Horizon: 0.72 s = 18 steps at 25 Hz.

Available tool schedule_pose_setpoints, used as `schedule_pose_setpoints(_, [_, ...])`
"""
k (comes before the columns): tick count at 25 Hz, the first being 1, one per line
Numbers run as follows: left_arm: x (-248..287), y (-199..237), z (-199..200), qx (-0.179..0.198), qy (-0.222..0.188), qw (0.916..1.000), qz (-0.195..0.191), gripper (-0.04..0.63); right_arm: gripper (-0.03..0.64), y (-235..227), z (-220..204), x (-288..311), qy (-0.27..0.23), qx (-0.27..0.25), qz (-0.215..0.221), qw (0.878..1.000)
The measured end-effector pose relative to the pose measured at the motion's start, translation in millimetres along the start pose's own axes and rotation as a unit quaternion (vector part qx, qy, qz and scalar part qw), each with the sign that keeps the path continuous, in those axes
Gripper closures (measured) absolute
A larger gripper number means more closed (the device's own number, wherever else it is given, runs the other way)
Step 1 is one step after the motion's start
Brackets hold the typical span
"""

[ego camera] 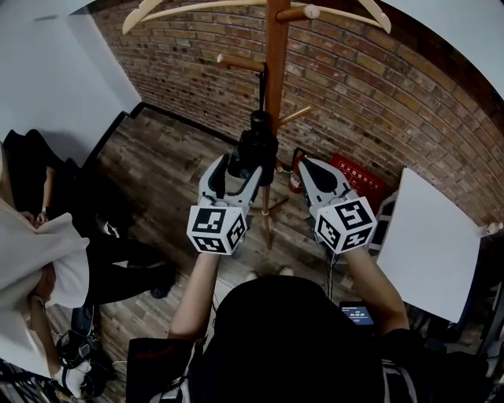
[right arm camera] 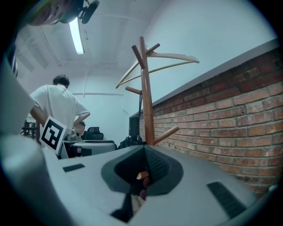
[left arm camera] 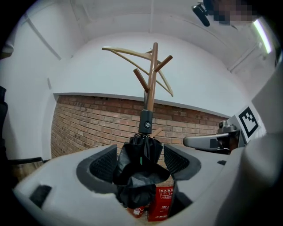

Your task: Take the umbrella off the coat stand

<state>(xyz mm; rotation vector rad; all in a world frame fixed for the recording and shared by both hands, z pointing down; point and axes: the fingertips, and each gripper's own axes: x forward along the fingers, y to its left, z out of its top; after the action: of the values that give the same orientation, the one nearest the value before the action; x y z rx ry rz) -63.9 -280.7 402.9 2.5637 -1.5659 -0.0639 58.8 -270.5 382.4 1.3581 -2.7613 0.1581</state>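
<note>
A black folded umbrella (ego camera: 256,149) hangs by its handle against the wooden coat stand (ego camera: 276,71). In the left gripper view its loose fabric (left arm camera: 141,159) fills most of the space between my jaws. My left gripper (ego camera: 240,167) is open around the umbrella; brick shows between the fabric and the right pad (left arm camera: 177,161). My right gripper (ego camera: 307,167) is held level just right of the pole, shut with nothing in it. The right gripper view shows the pole (right arm camera: 145,88) close ahead of that gripper (right arm camera: 142,149) and the umbrella handle (right arm camera: 134,126) behind it.
A brick wall (ego camera: 378,86) stands behind the stand. A red box (ego camera: 358,179) lies at its foot. A white panel (ego camera: 433,244) is at the right, and a seated person (ego camera: 47,252) at the left. Wooden hangers (ego camera: 260,8) rest on the stand's top.
</note>
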Motion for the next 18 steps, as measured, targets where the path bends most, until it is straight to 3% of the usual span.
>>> schedule_pose_setpoints(4, [5,0,-3,-0.005,0.002,1.0000,0.005,0.198,0.589,-1,1,1,-0.002,0.000,0.006,1.000])
schedule_pose_setpoints(9, [15,-9,-17,-0.025,0.017,0.9992,-0.028,0.117,0.589,-3,1,4,-0.002,-0.003,0.009,1.000])
schedule_pose_setpoints(18, [28,-4,-32,-0.017,0.041,0.9987,-0.026,0.095,0.589,-8,-3,8,0.000,0.000,0.009,1.000])
